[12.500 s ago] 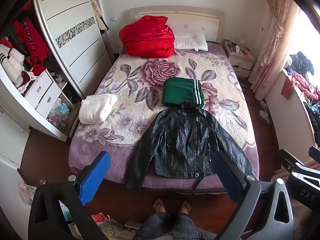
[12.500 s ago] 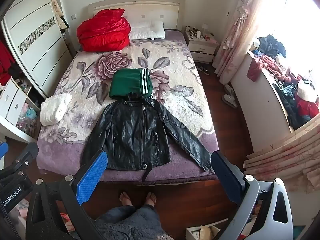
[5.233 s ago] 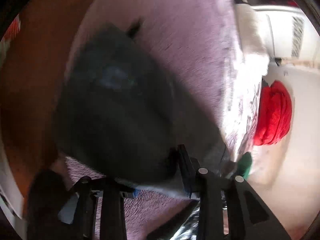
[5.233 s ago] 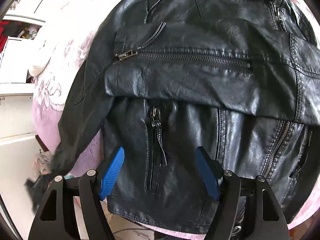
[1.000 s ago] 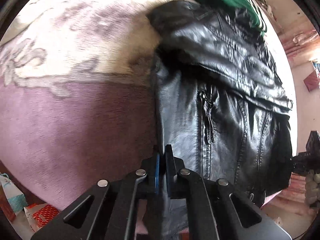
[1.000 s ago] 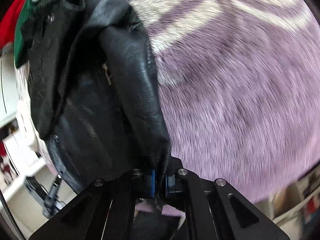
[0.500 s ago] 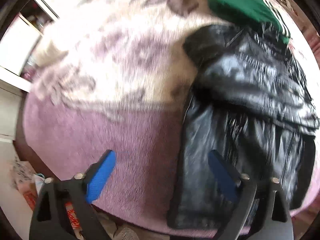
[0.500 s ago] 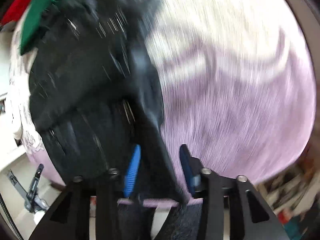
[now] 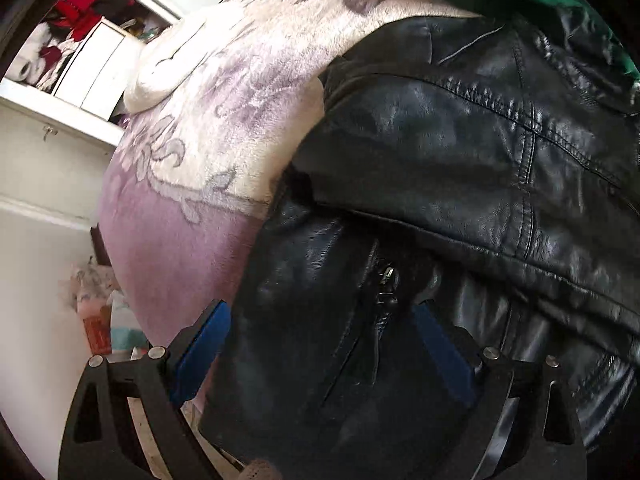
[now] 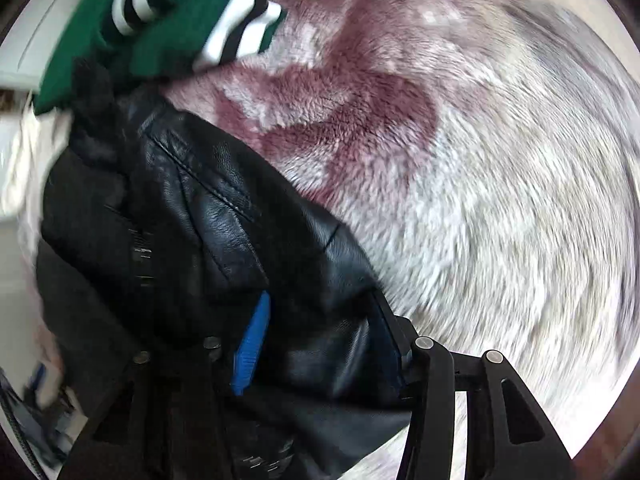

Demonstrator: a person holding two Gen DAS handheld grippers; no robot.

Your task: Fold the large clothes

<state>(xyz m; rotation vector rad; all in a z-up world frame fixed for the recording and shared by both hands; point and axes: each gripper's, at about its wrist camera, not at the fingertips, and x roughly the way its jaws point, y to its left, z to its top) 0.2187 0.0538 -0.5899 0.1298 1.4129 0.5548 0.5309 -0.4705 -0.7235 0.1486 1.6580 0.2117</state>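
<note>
My left hand-held gripper (image 9: 320, 344) is spread wide, its blue pads either side of the jacket's (image 9: 440, 184) lower left front by the pocket zipper (image 9: 386, 292), gripping nothing. The jacket lies on the bed (image 9: 192, 168), one sleeve folded across its chest. My right hand-held gripper (image 10: 324, 344) is also spread, straddling the jacket's right edge. Green clothing (image 10: 160, 24) sits at 11 o'clock in the right view.
</note>
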